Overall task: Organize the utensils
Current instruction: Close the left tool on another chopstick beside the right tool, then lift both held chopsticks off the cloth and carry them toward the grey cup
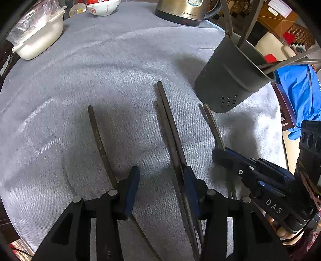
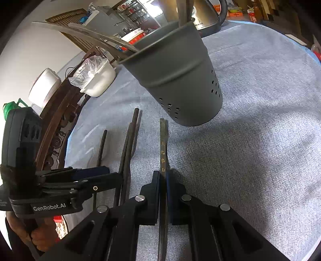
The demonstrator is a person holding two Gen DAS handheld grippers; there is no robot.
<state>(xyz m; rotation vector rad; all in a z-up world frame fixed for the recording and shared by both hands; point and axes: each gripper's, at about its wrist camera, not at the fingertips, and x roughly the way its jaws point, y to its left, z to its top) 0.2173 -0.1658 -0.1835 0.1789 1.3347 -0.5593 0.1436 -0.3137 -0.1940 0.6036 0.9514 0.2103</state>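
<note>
A grey perforated utensil holder (image 1: 230,80) (image 2: 180,80) stands on the grey tablecloth (image 1: 100,70) with several utensils leaning out of it. Dark chopsticks lie in front of it. My right gripper (image 2: 163,176) (image 1: 220,158) is shut on a chopstick (image 2: 162,152) (image 1: 212,124) with gold characters, its far end near the holder's base. My left gripper (image 1: 160,172) (image 2: 100,172) points down at the cloth with its jaws apart. A pair of chopsticks (image 1: 170,130) (image 2: 128,144) lies between them, close against the right finger. A single chopstick (image 1: 100,144) (image 2: 102,144) runs under the left finger.
A steel kettle (image 1: 180,10) and a patterned bowl (image 1: 102,8) stand at the table's far edge. A white pot (image 1: 40,38) (image 2: 98,80) with a plastic bag sits at the far left. Blue fabric (image 1: 297,90) lies past the right edge. A hand grips each tool.
</note>
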